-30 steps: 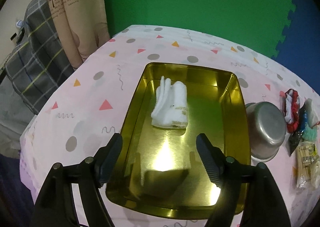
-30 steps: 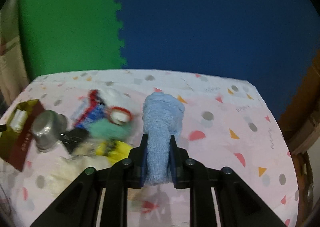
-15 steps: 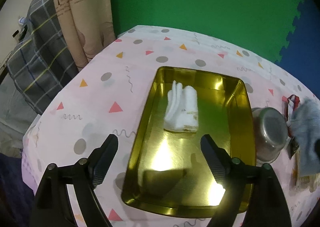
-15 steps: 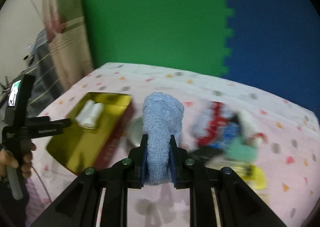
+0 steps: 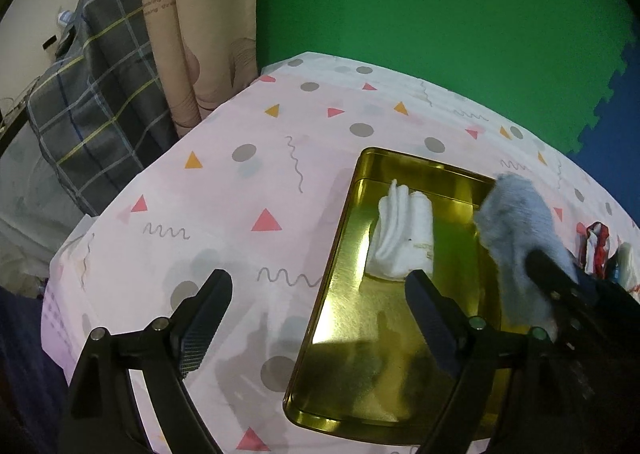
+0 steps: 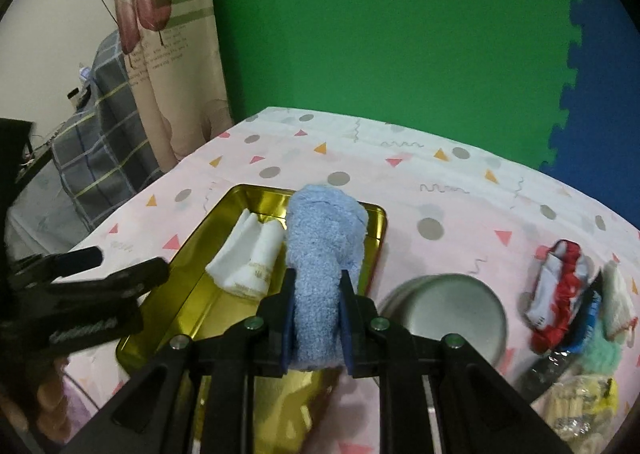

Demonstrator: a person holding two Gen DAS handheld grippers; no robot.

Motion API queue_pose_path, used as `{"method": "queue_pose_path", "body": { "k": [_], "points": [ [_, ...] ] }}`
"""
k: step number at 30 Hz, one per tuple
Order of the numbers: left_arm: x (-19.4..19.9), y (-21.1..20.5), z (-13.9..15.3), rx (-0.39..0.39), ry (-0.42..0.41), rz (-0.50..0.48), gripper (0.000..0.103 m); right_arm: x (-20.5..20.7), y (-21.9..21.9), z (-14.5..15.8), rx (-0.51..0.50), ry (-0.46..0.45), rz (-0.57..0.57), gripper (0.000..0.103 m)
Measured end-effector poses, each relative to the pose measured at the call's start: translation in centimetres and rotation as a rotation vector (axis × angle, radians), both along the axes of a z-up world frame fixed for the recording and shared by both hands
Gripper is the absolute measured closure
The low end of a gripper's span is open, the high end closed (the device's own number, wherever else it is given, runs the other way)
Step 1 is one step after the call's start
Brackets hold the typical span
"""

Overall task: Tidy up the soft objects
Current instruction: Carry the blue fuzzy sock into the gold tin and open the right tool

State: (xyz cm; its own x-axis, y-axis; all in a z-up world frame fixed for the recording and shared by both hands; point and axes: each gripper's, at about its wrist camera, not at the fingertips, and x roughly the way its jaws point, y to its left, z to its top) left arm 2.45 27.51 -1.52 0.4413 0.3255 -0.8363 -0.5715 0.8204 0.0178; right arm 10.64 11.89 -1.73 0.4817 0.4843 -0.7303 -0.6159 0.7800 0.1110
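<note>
A gold metal tray (image 5: 360, 354) lies on the pink patterned tablecloth, with a folded white sock (image 5: 404, 238) in its far half. My right gripper (image 6: 316, 286) is shut on a fluffy light-blue sock (image 6: 324, 238) and holds it above the tray's (image 6: 200, 310) right side, beside the white sock (image 6: 252, 258). In the left wrist view the blue sock (image 5: 516, 226) hangs over the tray's right rim. My left gripper (image 5: 320, 280) straddles the tray's left rim at the near end. Its jaws are opening and nothing is between them.
A steel bowl (image 6: 444, 314) sits just right of the tray. Further right lies a pile with a red-and-white scrunchie (image 6: 556, 294), a mint fluffy item (image 6: 596, 350) and a yellow packet (image 6: 580, 402). A curtain (image 5: 192, 34) and plaid bedding (image 5: 92, 94) stand past the table's left edge.
My right gripper has swept left with the blue sock, from over the right part of the table to above the tray. My left gripper has shifted left and opened wider.
</note>
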Motion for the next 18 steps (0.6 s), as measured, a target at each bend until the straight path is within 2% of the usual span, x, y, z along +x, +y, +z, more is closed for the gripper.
{"method": "queue_pose_path", "body": {
  "k": [3, 9, 12, 18],
  "points": [
    [0.0, 0.1, -0.1, -0.008, 0.001, -0.002, 0.017, 1.1, 0.8, -1.0, 0.005, 0.032, -0.009, 0.085],
    [0.0, 0.1, -0.2, -0.028, -0.003, -0.007, 0.017, 1.8, 2.0, -2.2, -0.008, 0.067, 0.016, 0.076],
    [0.1, -0.1, -0.3, -0.029, -0.004, -0.014, 0.017, 1.1, 1.7, -1.9, -0.011, 0.051, 0.033, 0.061],
    [0.3, -1.1, -0.2, -0.026, -0.008, -0.039, 0.017, -1.3, -1.9, 0.4, -0.001, 0.020, 0.024, 0.059]
  ]
}}
